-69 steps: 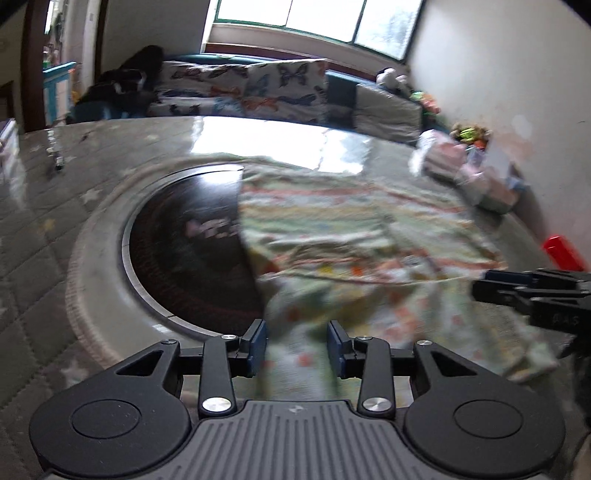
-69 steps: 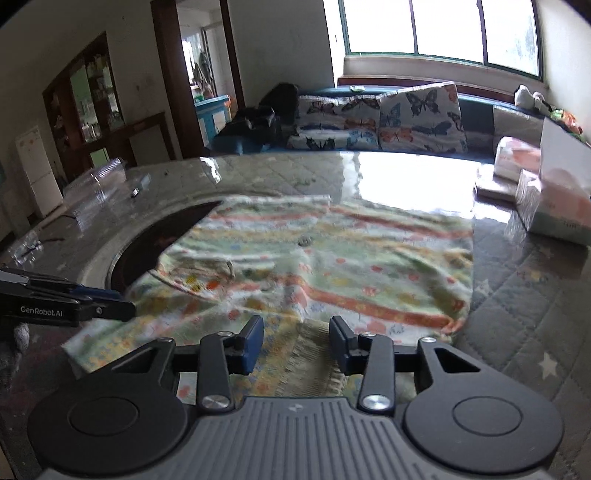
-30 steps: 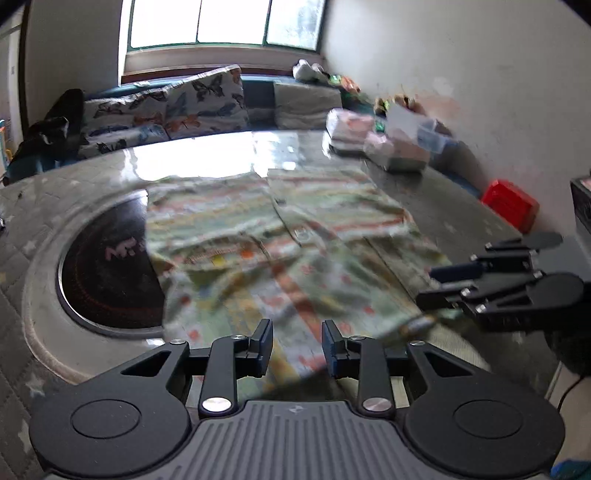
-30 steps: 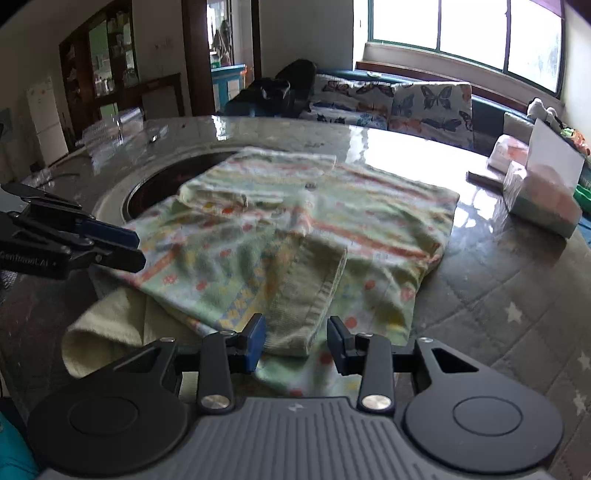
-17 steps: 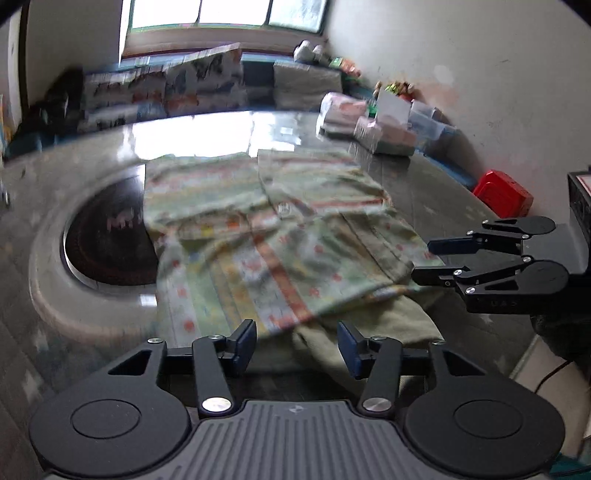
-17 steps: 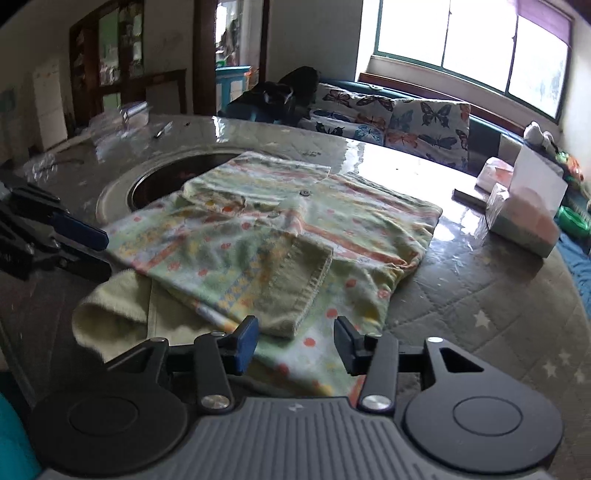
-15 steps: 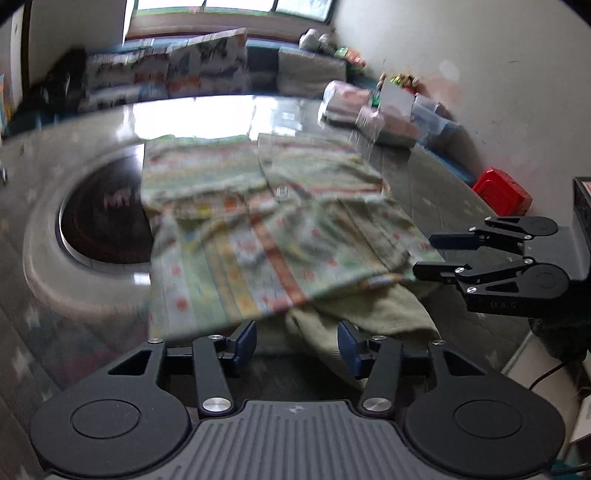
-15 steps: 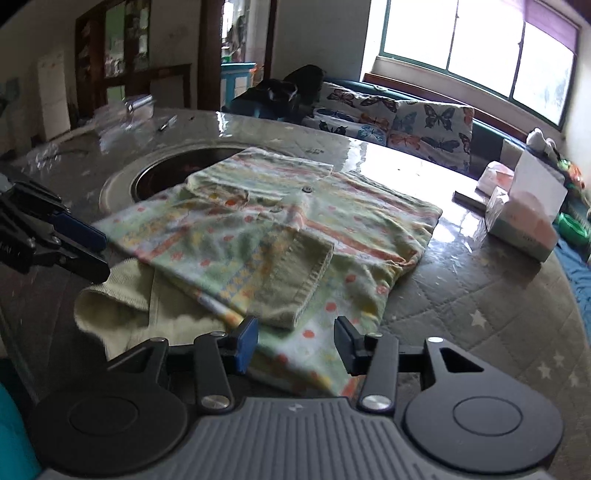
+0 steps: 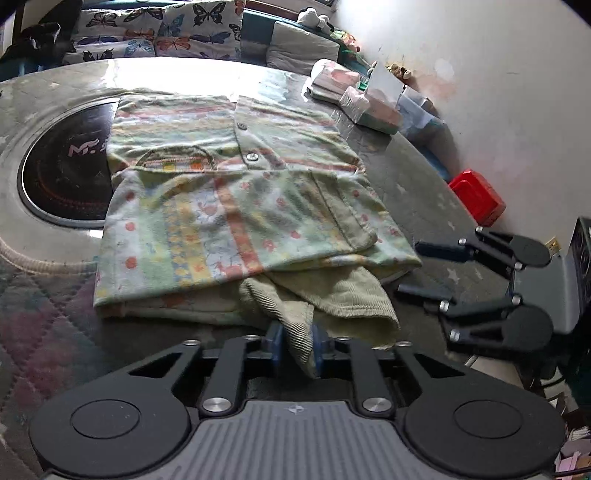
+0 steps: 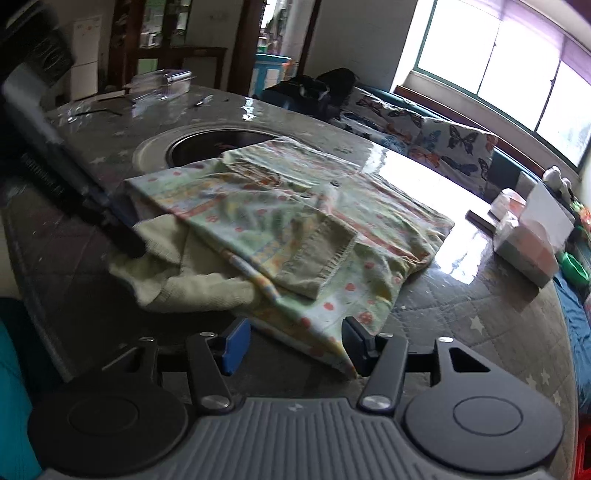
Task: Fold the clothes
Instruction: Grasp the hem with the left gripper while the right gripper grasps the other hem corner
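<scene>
A pastel patterned shirt (image 9: 229, 192) lies partly folded on the round table, buttons up; it also shows in the right wrist view (image 10: 295, 221). A pale green ribbed piece of it (image 9: 317, 291) sticks out from under the near edge. My left gripper (image 9: 295, 349) is shut on that ribbed piece at the table's near edge; in the right wrist view it (image 10: 125, 236) pinches the same cloth (image 10: 192, 284). My right gripper (image 10: 291, 345) is open just short of the shirt's near corner; in the left wrist view it (image 9: 421, 267) hovers open to the right of the shirt.
A dark round cooktop (image 9: 62, 173) is set in the table left of the shirt. Tissue packs and boxes (image 9: 369, 107) sit at the far right of the table. A red box (image 9: 476, 201) lies by the wall. A butterfly-print sofa (image 9: 159, 33) stands behind.
My left gripper has moved forward and shut on the pale green ribbed piece. My right gripper has opened wider and moved closer to the shirt's near corner.
</scene>
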Demonstrator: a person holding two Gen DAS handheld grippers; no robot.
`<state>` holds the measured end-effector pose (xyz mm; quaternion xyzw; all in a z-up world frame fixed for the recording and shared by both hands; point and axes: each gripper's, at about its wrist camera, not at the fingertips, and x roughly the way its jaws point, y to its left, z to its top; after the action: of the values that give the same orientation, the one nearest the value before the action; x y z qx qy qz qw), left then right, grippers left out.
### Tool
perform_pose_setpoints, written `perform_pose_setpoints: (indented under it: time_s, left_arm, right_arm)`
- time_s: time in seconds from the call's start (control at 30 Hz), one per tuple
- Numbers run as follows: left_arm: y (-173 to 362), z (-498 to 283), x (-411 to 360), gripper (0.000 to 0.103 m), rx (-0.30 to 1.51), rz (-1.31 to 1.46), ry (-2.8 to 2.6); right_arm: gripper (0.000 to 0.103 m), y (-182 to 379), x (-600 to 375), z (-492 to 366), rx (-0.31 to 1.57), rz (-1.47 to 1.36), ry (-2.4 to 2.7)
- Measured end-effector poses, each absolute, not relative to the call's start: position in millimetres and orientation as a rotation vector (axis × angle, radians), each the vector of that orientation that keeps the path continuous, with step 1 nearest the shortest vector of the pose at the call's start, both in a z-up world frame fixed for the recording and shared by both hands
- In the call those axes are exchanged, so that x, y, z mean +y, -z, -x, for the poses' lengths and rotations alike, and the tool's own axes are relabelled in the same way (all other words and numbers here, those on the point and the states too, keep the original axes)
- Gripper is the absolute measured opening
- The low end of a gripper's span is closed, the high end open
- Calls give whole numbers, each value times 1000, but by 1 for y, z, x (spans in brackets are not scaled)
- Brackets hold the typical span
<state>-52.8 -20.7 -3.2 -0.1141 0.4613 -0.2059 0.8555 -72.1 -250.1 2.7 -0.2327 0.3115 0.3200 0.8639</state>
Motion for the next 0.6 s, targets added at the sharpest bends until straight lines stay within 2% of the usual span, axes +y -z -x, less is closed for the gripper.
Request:
perform_pose_setpoints:
  time_s: [0.23, 0.4, 0.5, 0.57, 0.6]
  left_arm:
    - [-31, 32, -12, 9, 851, 296, 441]
    - [-39, 8, -8, 9, 833, 335, 442]
    - [-38, -1, -5, 9, 840, 347, 438]
    - [-36, -3, -1, 9, 843, 352, 435]
    - [-35, -4, 1, 9, 844, 354, 435]
  right_arm:
    - [68, -2, -238, 74, 620, 503, -719]
    - [65, -3, -223, 62, 591, 469, -744]
    - [52, -3, -215, 53, 586, 437, -757]
    - [33, -1, -215, 39, 628, 356, -753]
    - [29, -1, -215, 33, 650, 317, -750]
